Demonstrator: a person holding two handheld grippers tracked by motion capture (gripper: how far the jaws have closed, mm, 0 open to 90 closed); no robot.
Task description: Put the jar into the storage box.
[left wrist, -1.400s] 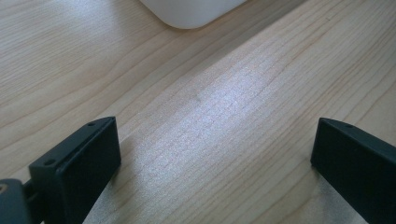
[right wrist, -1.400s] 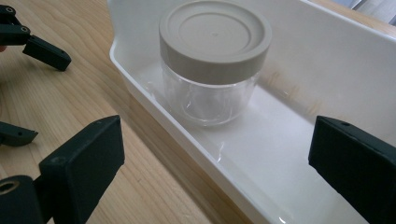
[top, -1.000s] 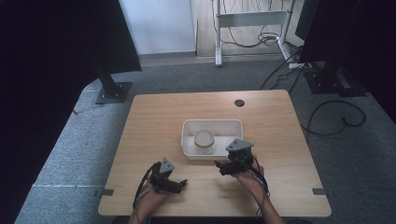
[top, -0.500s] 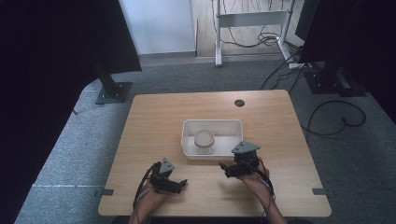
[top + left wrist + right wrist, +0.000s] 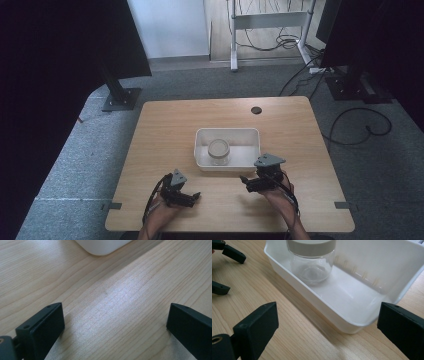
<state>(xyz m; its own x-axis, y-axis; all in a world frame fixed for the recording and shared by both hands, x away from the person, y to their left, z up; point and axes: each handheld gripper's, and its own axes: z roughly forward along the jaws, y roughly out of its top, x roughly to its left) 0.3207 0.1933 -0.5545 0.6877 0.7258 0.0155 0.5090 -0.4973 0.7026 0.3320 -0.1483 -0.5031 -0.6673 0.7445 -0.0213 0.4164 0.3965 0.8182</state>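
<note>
Now the right tool [image 5: 246, 183], jaws wide, has drawn back from the tray [image 5: 227, 162]; left tool [image 5: 192, 197] open.

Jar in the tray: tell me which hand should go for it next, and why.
Right, probably. The right tool sits open beside the white tray, its camera facing the jar. The left tool, also open, lies farther back over bare table.

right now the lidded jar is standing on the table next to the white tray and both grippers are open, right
Not quite. The jar stands inside the white tray, not beside it on the table; the right gripper view shows it within the tray's walls. The rest holds: the jar is lidded, and the left gripper and right gripper are both open.
</note>
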